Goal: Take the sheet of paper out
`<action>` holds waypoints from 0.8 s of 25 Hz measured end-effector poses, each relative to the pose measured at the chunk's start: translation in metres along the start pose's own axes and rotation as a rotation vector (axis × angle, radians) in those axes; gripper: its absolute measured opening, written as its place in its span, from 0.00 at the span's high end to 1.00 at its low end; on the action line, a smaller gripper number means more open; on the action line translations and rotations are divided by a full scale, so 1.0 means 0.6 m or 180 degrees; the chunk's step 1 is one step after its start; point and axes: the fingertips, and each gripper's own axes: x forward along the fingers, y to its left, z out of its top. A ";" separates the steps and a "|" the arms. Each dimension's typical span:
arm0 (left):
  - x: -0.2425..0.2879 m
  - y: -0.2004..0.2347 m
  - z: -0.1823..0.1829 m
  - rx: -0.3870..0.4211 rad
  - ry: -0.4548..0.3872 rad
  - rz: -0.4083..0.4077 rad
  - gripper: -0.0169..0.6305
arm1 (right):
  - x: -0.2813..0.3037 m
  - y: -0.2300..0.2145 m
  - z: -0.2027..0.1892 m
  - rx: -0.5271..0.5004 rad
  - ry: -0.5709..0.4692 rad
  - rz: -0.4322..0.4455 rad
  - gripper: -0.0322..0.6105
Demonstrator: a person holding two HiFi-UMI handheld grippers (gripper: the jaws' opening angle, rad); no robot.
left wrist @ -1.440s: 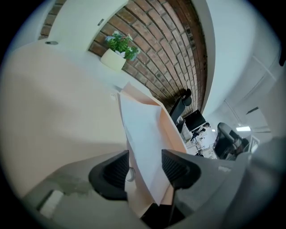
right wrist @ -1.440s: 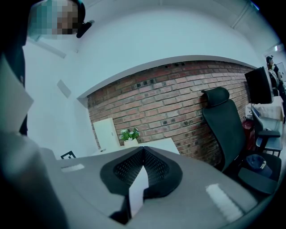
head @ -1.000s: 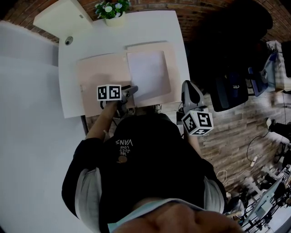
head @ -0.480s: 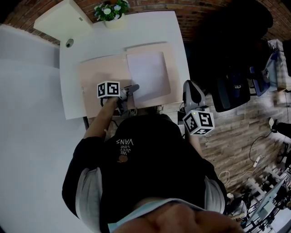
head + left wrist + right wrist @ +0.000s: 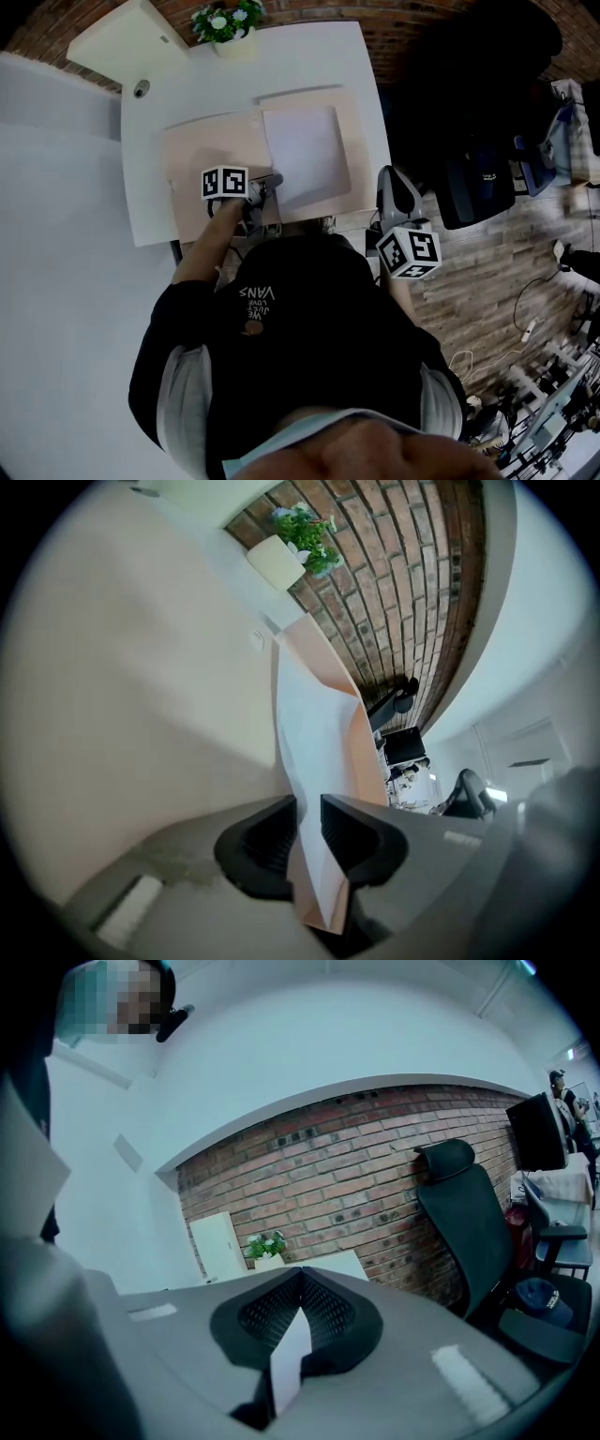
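Lying lengthwise on the right half of the folder, the sheet of paper was straddled at its near left corner by the jaws of the left gripper, narrowly parted, just closing and not yet pinching.

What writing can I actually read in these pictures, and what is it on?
"VANS": upside down on the person's black top.
Smaller print beside it: too blurred to read.
White mark on the dark chair: too small to read.
Marker cubes: square patterns only, no words.

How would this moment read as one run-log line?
left claw: just been closing, sheet edge between jaws | right claw: shut, beside table | folder: flat on table
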 end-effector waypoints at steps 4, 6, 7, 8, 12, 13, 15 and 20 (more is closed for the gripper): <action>-0.001 0.007 0.001 0.0082 -0.0022 0.0067 0.96 | -0.001 0.001 -0.001 -0.0004 0.0012 0.0000 0.95; -0.002 0.008 0.000 0.0094 -0.0019 0.0064 0.97 | -0.001 0.004 -0.002 -0.0007 0.0015 0.0009 0.95; -0.002 0.008 -0.001 0.0100 -0.0017 0.0054 0.97 | 0.000 0.005 -0.002 -0.0009 0.0015 0.0015 0.95; -0.003 0.007 -0.001 0.0107 -0.0017 0.0047 0.97 | 0.000 0.007 -0.001 -0.0011 0.0015 0.0021 0.95; -0.010 0.004 0.001 0.0161 -0.0038 0.0022 0.97 | 0.006 0.016 -0.004 -0.0023 0.0035 0.0054 0.95; -0.013 0.004 0.002 0.0187 -0.0044 0.0017 0.97 | 0.008 0.018 -0.005 -0.0025 0.0043 0.0065 0.95; -0.022 0.006 0.003 0.0249 -0.0050 0.0013 0.97 | 0.012 0.027 -0.009 -0.0027 0.0063 0.0094 0.95; -0.053 0.013 0.003 0.0434 -0.0067 0.0068 0.97 | 0.032 0.058 -0.025 -0.0060 0.0154 0.0241 0.95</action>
